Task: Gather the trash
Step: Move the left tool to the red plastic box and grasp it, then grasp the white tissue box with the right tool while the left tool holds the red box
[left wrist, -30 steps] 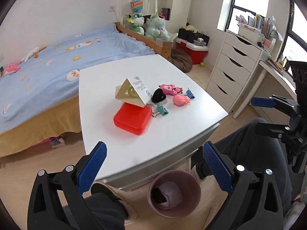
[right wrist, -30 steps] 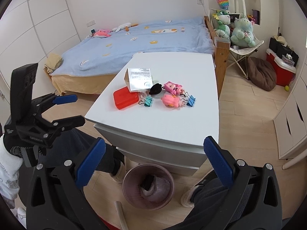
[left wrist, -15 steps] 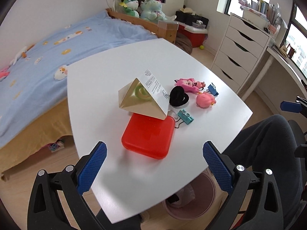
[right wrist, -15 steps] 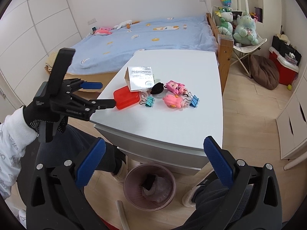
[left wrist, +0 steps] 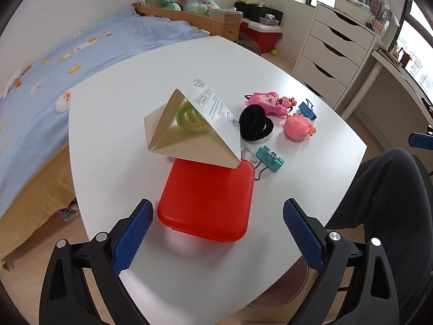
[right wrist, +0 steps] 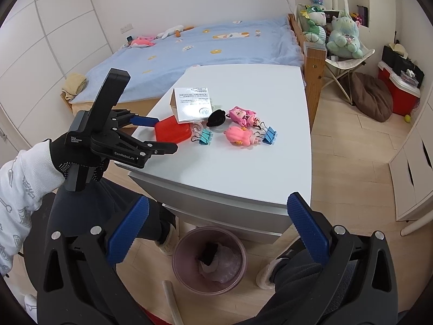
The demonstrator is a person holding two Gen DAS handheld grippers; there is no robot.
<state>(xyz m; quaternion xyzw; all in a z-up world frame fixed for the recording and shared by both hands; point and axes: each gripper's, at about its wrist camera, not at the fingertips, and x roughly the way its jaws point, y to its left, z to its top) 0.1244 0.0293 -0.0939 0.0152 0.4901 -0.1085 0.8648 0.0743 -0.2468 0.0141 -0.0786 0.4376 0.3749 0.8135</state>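
Observation:
A crushed white carton [left wrist: 189, 132] [right wrist: 190, 104] leans on the far end of a flat red case [left wrist: 208, 200] [right wrist: 171, 131] on the white table [left wrist: 113, 140]. My left gripper [left wrist: 216, 211] [right wrist: 162, 134] hovers at the case's near end. Its jaws are closing, one finger on each side of the case and neither pad touching it. My right gripper [right wrist: 217, 204] hangs open and empty off the table's front edge, above a pink waste bin [right wrist: 209, 260] on the floor with crumpled trash inside.
Beside the carton lie a black scrunchie [left wrist: 255, 123], a pink doll [left wrist: 266, 101], a pink toy [left wrist: 299, 128], a teal binder clip [left wrist: 269, 158] and a blue one [left wrist: 307, 109]. A bed [right wrist: 216, 46] stands behind the table, white drawers [left wrist: 333, 51] to the right. A person's dark-trousered legs [left wrist: 384, 195] are by the table.
My left gripper has moved forward and down, from off the table's edge to the red case, and its jaws have narrowed a little. The right gripper has kept still.

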